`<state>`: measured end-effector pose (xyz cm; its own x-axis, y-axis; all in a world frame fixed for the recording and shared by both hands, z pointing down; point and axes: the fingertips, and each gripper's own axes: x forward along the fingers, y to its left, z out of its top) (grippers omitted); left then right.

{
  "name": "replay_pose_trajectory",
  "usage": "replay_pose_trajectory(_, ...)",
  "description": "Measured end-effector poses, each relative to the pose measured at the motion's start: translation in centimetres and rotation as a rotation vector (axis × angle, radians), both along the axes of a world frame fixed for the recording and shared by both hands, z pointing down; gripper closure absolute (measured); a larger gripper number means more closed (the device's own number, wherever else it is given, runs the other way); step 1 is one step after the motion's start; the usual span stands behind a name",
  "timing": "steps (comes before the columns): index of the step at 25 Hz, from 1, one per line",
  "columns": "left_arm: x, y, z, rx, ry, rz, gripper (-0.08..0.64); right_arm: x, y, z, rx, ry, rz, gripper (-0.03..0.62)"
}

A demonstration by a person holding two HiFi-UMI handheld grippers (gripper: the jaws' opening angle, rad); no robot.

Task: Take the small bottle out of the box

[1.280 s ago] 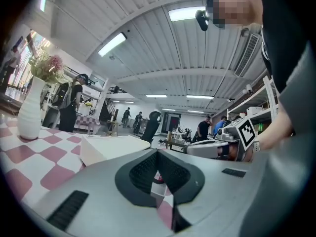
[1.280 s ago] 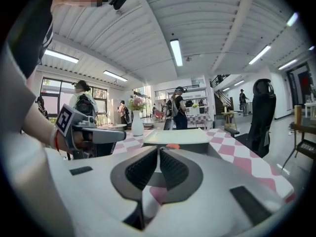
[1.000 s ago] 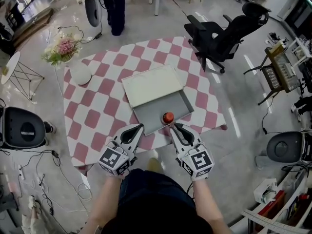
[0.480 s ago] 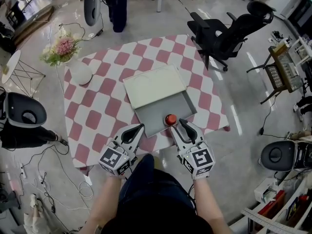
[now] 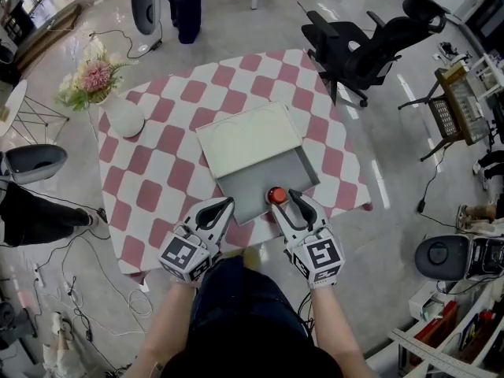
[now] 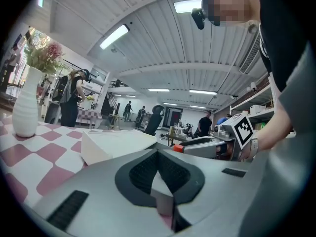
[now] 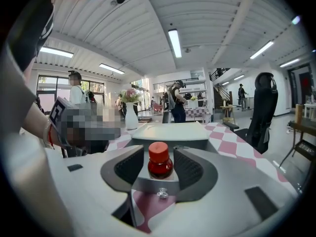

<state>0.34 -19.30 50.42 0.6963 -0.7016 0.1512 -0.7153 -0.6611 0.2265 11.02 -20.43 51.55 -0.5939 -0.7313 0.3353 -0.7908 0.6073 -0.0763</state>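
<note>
1 right hand-held gripper (image 5: pixel 293 201) toward bottle (image 5: pixel 276 194)

free: above small bottle (image 5: pixel 276 195) | blocked: lid (image 5: pixel 248 136) behind it; box (image 5: pixel 244 189) wall in front

I read the tablecloth (image 5: pixel 157 187) as matt woven cloth in pink and white checks. The box (image 5: pixel 253 183) has a smooth, matt grey interior. Its lid (image 5: pixel 248 138) is matt off-white and looks like card. The small bottle (image 7: pixel 160 168) is glossy translucent red; I cannot tell glass from plastic. Its cap (image 7: pixel 158 151) is matt orange-red plastic. The left gripper (image 5: pixel 225 205) and right gripper (image 5: pixel 287 203) have smooth, matt grey plastic shells. Their fingers (image 7: pixel 190 168) carry black ribbed pads. The vase (image 5: pixel 126 120) is smooth white with a low sheen. The floor (image 5: pixel 409 164) is polished and reflective.
</note>
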Motion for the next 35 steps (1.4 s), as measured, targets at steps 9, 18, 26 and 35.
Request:
replay_pose_trajectory(9, 0.5, -0.7, 0.0, -0.014, 0.005, 0.027, 0.546, -0.3, -0.6, 0.8, -0.008, 0.025, 0.004, 0.399)
replay_pose_trajectory(18, -0.4, -1.1, 0.5, -0.029, 0.011, 0.016, 0.546, -0.9, -1.3, 1.4, 0.011, 0.061, -0.001, 0.434)
replay_pose_trajectory(26, -0.9, -1.1, 1.1, -0.037, 0.034, 0.009, 0.546, -1.1, -1.6, 1.6, 0.033, 0.075, -0.003, 0.440)
replay_pose_trajectory(35, -0.9, -0.9, 0.8, -0.035, 0.046, 0.019, 0.546, -1.1, -1.5, 1.6, 0.036, 0.076, 0.011, 0.445)
